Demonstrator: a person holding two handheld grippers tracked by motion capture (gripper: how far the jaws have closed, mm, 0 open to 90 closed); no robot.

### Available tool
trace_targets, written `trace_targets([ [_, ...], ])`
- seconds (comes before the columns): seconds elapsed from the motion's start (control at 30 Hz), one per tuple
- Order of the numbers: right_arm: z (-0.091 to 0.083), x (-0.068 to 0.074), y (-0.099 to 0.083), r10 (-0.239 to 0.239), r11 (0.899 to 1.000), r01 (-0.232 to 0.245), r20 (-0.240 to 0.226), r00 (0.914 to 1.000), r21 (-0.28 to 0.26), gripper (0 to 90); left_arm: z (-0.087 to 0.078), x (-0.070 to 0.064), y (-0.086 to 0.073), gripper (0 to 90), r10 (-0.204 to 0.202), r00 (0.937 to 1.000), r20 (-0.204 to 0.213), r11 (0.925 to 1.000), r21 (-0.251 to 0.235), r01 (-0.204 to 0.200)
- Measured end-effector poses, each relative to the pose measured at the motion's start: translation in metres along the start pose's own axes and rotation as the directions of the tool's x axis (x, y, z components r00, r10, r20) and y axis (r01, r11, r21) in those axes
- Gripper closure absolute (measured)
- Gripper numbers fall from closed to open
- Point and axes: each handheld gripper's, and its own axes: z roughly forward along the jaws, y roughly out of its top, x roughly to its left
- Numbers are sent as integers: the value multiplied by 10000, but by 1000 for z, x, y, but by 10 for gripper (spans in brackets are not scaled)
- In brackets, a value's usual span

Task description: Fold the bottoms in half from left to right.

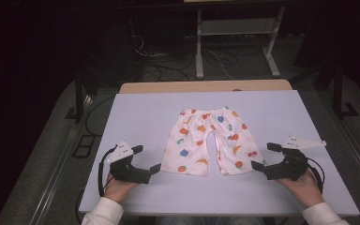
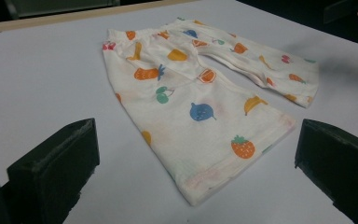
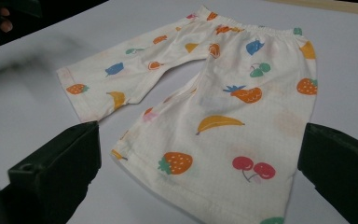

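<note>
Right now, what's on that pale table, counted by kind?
White fruit-print cotton shorts: 1
Black two-jaw hand-held grippers: 2, the left gripper and the right gripper, both open
Total: 3

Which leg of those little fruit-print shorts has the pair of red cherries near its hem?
The leg nearest the right gripper. Its hem shows red cherries beside a strawberry; the other leg's hem has a strawberry but no cherries.
</note>
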Motion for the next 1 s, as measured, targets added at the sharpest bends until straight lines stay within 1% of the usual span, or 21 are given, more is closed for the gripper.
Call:
trace_targets([
  [0.17,2,0,7,-75,10000,76,-40,10000,57,0,0,0,0,0,-14,10000,4,10000,8,14],
  [0.43,8,-1,17,-55,10000,56,-154,9999,51,0,0,0,0,0,-21,10000,-11,10000,11,21],
  [0.57,10,-2,21,-11,10000,11,-149,9999,47,0,0,0,0,0,-21,10000,-13,10000,14,21],
  [1.0,19,-3,36,-118,9998,120,-206,9997,130,0,0,0,0,0,2,10000,-12,10000,23,-2],
])
